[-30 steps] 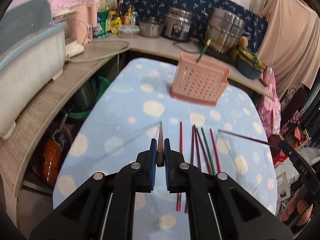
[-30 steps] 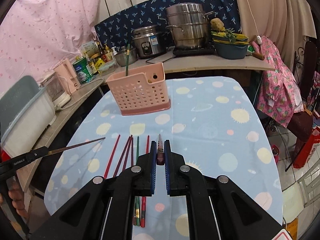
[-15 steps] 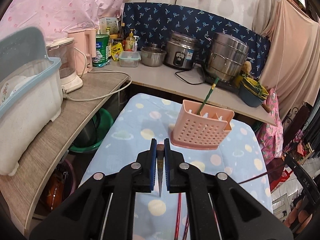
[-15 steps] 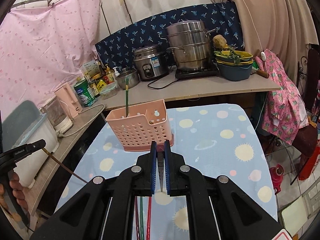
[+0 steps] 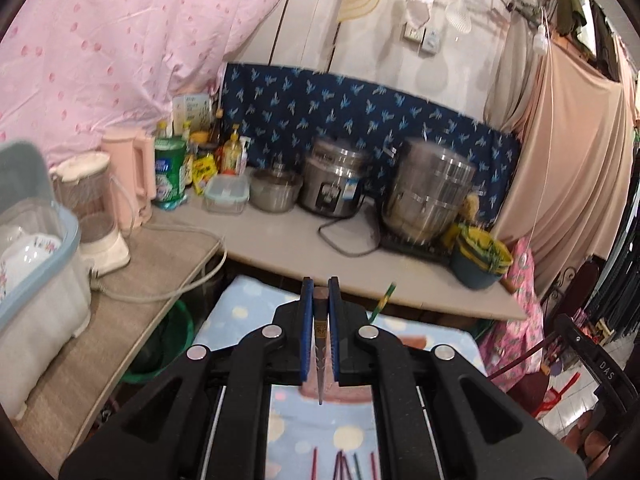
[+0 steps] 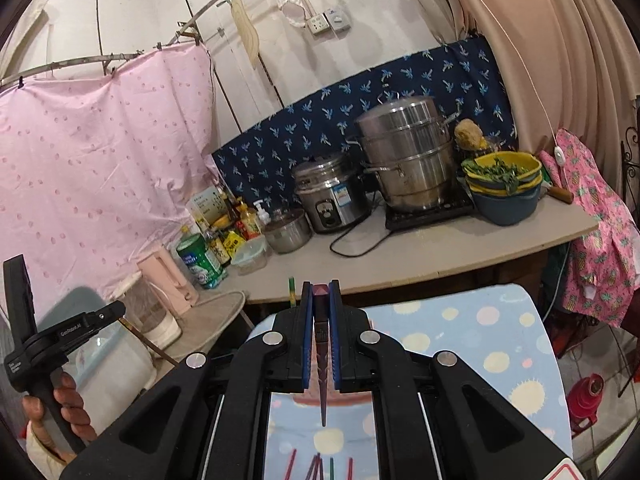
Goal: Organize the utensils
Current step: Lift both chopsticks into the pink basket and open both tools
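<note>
Left wrist view: pink holder point(image 5: 336, 394) with green chopstick point(image 5: 383, 299) upright inside, both fingers pairs clamped on chopsticks.

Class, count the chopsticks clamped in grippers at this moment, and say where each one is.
2. One brown chopstick sits between the left gripper fingers; one dark purple chopstick between the right gripper fingers. More lie below, partly hidden.

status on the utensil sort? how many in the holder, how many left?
Done: one green chopstick looks to be standing in the pink holder, which is mostly hidden. In hand: the left hand-held gripper and right hand-held gripper are each shut on a dark chopstick, raised near the holder. Left: about five loose chopsticks on the cloth; exact count unclear.
</note>
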`<state>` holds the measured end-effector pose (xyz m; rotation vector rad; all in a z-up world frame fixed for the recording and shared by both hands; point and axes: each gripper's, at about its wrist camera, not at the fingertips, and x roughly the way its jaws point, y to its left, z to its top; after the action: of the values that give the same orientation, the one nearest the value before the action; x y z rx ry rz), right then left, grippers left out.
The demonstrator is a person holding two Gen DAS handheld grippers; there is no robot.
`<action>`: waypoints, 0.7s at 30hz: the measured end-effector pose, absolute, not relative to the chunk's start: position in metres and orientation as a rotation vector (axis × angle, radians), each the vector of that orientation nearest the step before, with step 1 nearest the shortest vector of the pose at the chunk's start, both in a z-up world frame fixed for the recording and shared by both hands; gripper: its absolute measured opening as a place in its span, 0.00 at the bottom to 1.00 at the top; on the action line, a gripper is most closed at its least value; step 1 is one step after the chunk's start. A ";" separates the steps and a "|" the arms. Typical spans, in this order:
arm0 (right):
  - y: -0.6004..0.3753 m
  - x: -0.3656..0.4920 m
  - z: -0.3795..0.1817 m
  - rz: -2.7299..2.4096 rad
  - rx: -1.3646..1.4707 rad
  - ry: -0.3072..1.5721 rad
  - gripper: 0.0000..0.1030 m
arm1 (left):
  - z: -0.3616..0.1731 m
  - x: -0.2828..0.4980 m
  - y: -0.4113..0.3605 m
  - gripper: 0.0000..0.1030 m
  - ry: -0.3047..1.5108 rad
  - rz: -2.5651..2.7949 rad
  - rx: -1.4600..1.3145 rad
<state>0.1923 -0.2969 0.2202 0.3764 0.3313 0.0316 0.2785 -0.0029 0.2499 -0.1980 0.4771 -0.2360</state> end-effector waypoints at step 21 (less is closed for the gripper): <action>-0.287 0.302 0.174 0.005 0.363 0.437 0.07 | 0.202 0.371 -0.037 0.07 0.539 -0.201 -0.189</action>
<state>0.3016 -0.2873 0.1737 0.3630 0.4372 0.0052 0.3709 -0.0374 0.2020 -0.1893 0.5389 -0.2007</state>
